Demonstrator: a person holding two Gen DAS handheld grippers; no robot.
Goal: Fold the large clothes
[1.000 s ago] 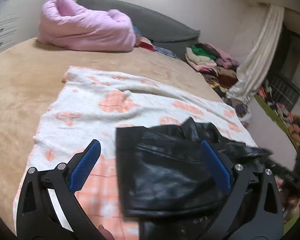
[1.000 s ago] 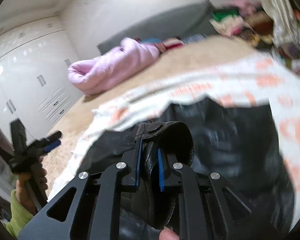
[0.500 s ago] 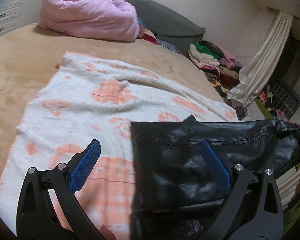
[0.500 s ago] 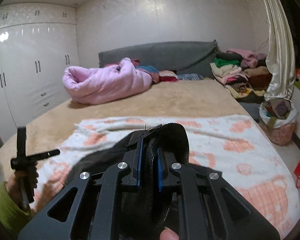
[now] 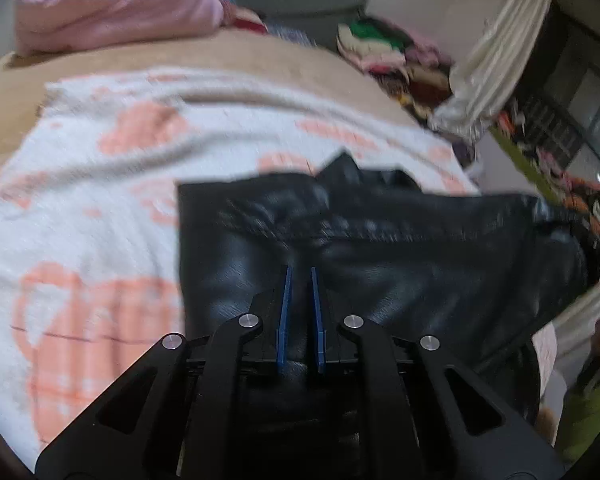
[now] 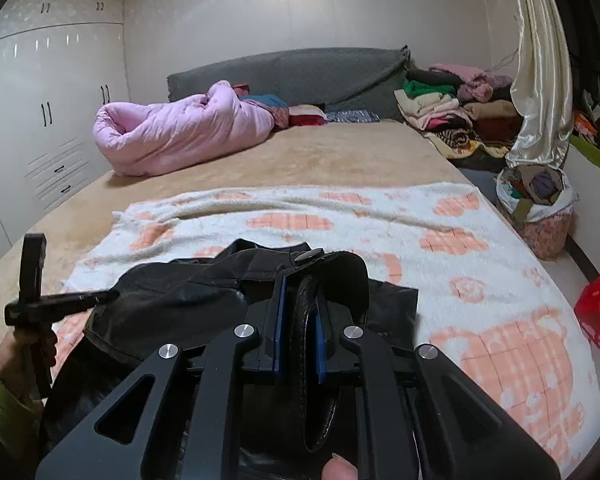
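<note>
A black leather jacket (image 5: 380,248) is spread on a white blanket with orange patches (image 5: 100,208), near the foot of a tan bed (image 6: 340,156). In the left wrist view the left gripper (image 5: 299,276) is seen with its blue fingers (image 5: 285,312) nearly together, and a ridge of jacket leather is pinched between them. The picture is blurred, so the exact seam can't be told. The same gripper is picked up in the right wrist view (image 6: 96,298), far left, held by a hand in a green sleeve (image 6: 4,384), tips at the jacket's left edge.

The right gripper (image 6: 298,280) is only shown by its own camera: its fingers are clamped on a thick rolled edge of the jacket, beside a snap button (image 6: 307,257).

Only the right view gives the white wardrobe (image 6: 48,120) and a basket of clothes (image 6: 540,216) beside the bed. The pink duvet (image 6: 172,128) and the stacked clothes (image 6: 452,116) are caught by both.

Plenty of bare blanket is left to the right of the jacket and behind it. The bed's right edge drops off near a red bag (image 6: 598,308).
</note>
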